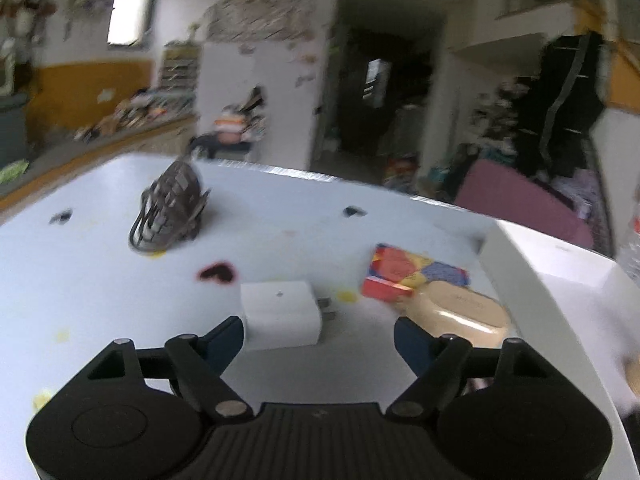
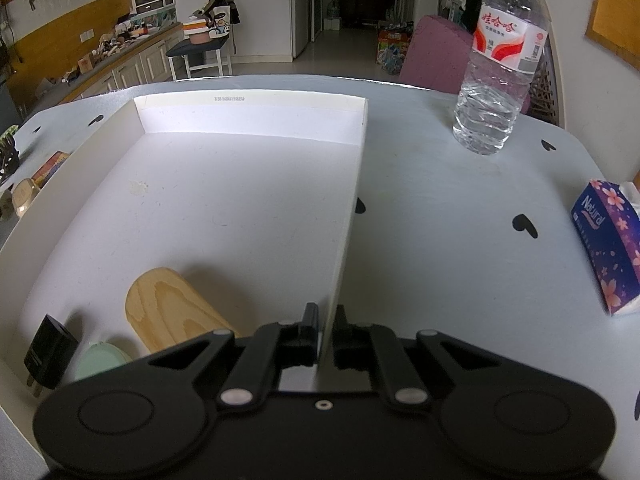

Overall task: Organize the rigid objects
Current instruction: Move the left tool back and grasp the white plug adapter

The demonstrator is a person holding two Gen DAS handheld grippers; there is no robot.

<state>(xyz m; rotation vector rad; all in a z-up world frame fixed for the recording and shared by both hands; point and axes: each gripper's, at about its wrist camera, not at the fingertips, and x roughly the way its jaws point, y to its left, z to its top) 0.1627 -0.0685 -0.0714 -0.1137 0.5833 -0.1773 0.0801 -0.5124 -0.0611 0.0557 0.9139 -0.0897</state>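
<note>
My left claw (image 1: 318, 334) hangs low over the pale table (image 1: 100, 280) with its jaws apart and nothing clamped. The white plug adapter (image 1: 282, 314) lies flat just beyond the tips, nearer the left finger (image 1: 224, 342) than the right one, prongs pointing right; its near edge sits about level with the tips, and I see no pad pressing on it. To the right, a beige oval case (image 1: 460, 312) lies just past the right finger, with a colourful small box (image 1: 412, 274) touching its far side. Farther off on the left sits a dark claw hair clip (image 1: 172, 208), I think, though the view is smeared there. The white tray's wall (image 1: 532, 280) rises at the right edge.

My right claw (image 2: 326, 330) is clamped on the white tray's right wall (image 2: 348, 220), one finger inside and one outside. Inside the tray, near and to the left of that claw, lie a wooden oval piece (image 2: 168, 312), a pale green round item (image 2: 102, 360) and a black plug adapter (image 2: 48, 354). Outside it, on the right, a water bottle (image 2: 500, 64) stands upright at the far side and a purple tissue pack (image 2: 608, 244) lies near the table's right edge.
</note>
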